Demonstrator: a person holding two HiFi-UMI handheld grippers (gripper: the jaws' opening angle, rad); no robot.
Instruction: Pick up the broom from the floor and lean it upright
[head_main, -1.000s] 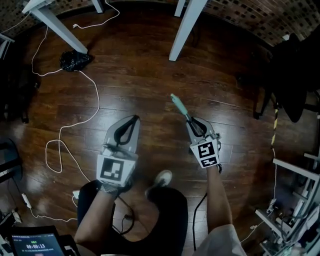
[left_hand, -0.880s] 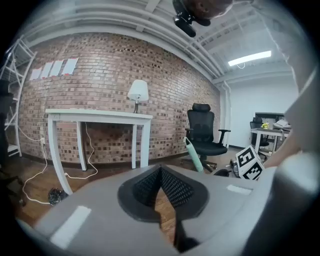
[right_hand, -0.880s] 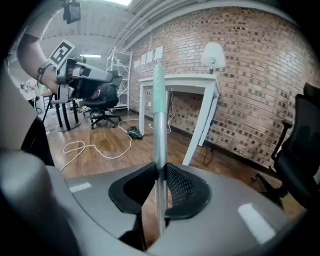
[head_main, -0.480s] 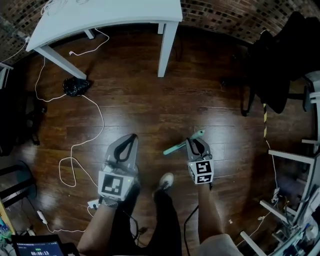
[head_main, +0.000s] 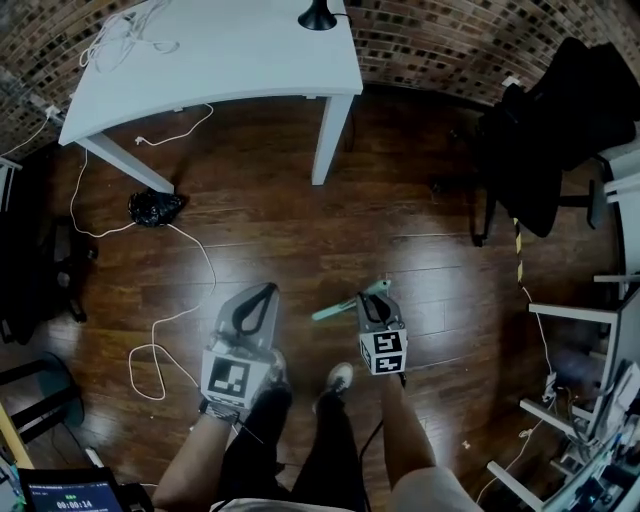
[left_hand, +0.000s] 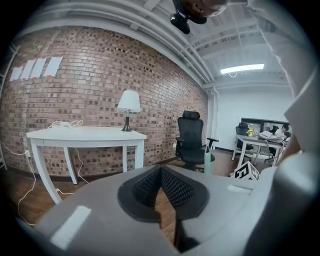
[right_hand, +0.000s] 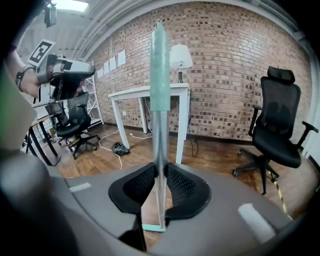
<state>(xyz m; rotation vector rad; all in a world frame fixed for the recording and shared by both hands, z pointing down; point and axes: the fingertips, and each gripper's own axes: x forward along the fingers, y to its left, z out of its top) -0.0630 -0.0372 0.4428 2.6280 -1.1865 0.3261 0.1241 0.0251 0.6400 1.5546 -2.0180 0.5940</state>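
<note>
The right claw (head_main: 372, 300) stays clenched on the broom (right_hand: 160, 65) and has risen and rolled, so its handle now stands upright, off the floor (head_main: 300, 200). The left claw (head_main: 262, 292) is closed and empty. Leaning it should come next.

**A:** What does the right gripper (head_main: 372, 299) hold?
**B:** A teal broom handle (head_main: 335, 309), clamped in its jaws and slanting left above the dark wood floor (head_main: 400, 200).
**A:** And the left gripper (head_main: 265, 291)?
**B:** Its tips are together, near the handle's end.
**A:** Farther off?
**B:** A white table (head_main: 230, 50) stands by the brick wall. A black bag (head_main: 155, 207) lies beside its leg, with a white cable (head_main: 212, 268) trailing away.
</note>
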